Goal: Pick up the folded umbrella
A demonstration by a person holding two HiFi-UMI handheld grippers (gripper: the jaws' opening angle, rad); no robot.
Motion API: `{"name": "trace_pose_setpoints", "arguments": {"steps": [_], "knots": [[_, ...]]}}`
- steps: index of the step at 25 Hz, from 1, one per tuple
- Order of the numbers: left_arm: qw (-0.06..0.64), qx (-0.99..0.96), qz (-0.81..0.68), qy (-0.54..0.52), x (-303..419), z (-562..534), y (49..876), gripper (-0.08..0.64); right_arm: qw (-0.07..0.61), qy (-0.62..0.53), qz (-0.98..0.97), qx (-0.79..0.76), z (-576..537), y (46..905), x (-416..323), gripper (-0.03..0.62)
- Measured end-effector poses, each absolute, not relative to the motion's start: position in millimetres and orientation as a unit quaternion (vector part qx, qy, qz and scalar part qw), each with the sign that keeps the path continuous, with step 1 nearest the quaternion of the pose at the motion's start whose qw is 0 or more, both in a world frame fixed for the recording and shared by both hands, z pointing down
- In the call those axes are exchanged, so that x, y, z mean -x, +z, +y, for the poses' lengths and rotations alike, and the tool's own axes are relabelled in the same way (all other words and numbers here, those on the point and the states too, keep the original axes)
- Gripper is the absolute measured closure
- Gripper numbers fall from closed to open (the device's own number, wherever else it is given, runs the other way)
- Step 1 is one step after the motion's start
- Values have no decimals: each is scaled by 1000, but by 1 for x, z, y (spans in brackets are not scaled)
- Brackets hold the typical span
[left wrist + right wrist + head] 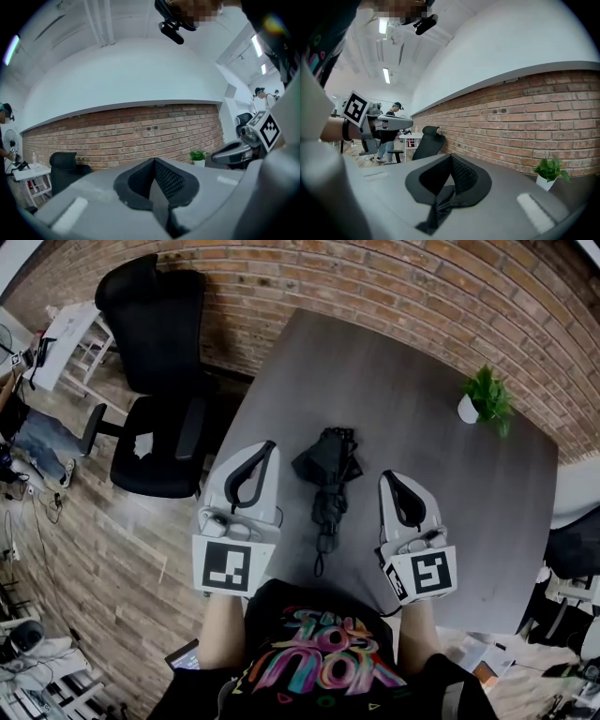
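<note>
L claw (153, 161): jaws pinched together, tips meeting, nothing btwn them, so empty. Aimed out across the table toward the wall.
R claw (451, 157): same story. Jaws closed tip to tip, holding nothing, aimed the same way.
L cube (227, 566): marker cube at the L claw's back end, nearest the person.
R cube (429, 576): same spot on the R claw.
Forearms: one runs into the back of each claw.
Shirt (314, 662): black w/ bright print, directly behind both claws.
Umbrella (328, 479): there it is. Black, folded, lying flat btwn the two claws, just right of the L claw and just left of the R claw, touching neither. Its bulky end sits about level w/ the L claw's tips; the thin end runs back toward the person.
Strap (320, 559): thin loop at the umbrella's near end, lying btwn the two cubes.
Table (469, 512): grey top under both claws, stretching ahead & to the right of the R claw.
Plant (486, 397): small, green, in a white pot. Ahead & right of the R claw, well apart, by the table's far edge.
Chair (155, 381): black office chair, ahead-left of the L claw, off the table on the wood floor.
Brick wall (394, 287): red brick, straight ahead of both claws, past the table.
</note>
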State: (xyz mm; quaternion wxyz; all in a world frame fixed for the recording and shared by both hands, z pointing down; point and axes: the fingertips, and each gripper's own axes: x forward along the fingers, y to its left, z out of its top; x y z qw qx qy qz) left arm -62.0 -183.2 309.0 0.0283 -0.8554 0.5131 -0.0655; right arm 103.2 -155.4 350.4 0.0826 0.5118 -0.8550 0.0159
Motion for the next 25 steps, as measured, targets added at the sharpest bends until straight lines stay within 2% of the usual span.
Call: {"name": "trace_pose_setpoints", "arguments": {"steps": [25], "knots": [[17, 889, 454, -59, 56, -205, 314, 560, 109, 38, -828, -549, -158, 363, -96, 592]]}}
